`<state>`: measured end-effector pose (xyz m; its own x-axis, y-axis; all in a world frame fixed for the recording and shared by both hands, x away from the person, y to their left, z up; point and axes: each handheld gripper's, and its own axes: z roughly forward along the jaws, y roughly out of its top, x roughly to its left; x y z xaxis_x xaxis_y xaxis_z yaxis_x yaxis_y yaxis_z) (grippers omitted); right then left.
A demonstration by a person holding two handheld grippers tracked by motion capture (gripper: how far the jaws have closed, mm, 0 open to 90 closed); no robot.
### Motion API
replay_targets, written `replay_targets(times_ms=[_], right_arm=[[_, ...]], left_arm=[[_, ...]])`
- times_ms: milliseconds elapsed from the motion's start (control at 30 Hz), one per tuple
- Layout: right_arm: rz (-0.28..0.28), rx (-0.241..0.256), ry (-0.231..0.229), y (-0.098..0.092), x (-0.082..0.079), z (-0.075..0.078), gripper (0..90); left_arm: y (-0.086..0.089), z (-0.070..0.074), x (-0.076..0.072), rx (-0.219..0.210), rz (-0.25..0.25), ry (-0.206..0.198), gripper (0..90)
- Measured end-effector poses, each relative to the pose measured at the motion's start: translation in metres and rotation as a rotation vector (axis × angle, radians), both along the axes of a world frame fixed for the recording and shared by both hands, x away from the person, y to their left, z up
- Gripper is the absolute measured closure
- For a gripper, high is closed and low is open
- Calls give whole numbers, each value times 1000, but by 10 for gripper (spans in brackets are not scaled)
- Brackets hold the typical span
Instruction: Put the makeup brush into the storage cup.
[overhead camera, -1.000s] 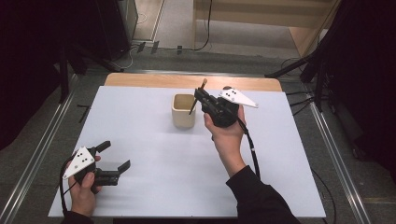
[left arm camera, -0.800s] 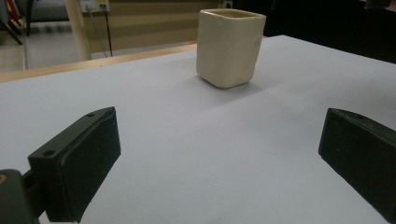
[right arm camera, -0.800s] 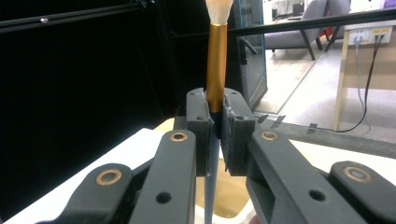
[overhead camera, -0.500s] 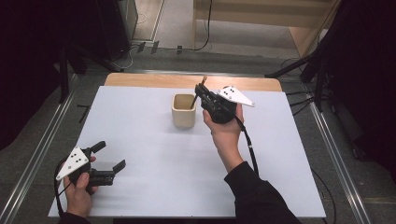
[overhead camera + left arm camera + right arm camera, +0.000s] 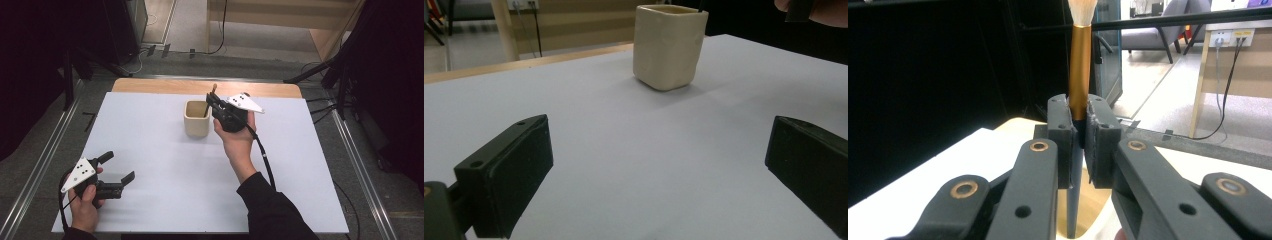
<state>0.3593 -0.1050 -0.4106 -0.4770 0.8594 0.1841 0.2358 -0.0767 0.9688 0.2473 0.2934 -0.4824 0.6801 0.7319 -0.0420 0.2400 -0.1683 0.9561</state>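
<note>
Nearest, the left tool (image 5: 116,169) rests low at the near left corner of the counter (image 5: 150,200), its jaws spread wide with nothing between them. From the left tool's own view the two black pads frame bare white surface, and the cup (image 5: 669,45) stands well beyond them. Parked there, it keeps out of the working hand's way yet points toward the cup, probably so it could come in to steady it if needed.

Farther on, past the middle of the counter, the cream cup (image 5: 197,118) stands upright on the white sheet, apart from any other thing. Its square mouth faces up, which suits it as a holder for something long and thin.

Just beside its right rim, the right tool (image 5: 210,103) is clamped on a brush (image 5: 1079,65). The pads pinch the dark handle just below the gold band, so the pale bristles point up and the handle's lower end hangs into the cup's mouth. Holding it upright and high on the stem looks meant to let the handle slide straight down inside without catching the rim.
</note>
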Motion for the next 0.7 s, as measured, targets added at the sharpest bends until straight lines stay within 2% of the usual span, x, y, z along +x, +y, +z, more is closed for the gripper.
replay_targets(times_ms=[433,533,700], right_arm=[[10,-58,50,10,4,-16,846],[1,-48,57,11,5,-21,846],[-4,-68,78,11,7,-30,846]], left_arm=[[0,0,0,2,2,0,0],[0,0,0,1,1,-1,0],[0,0,0,1,1,-1,0]])
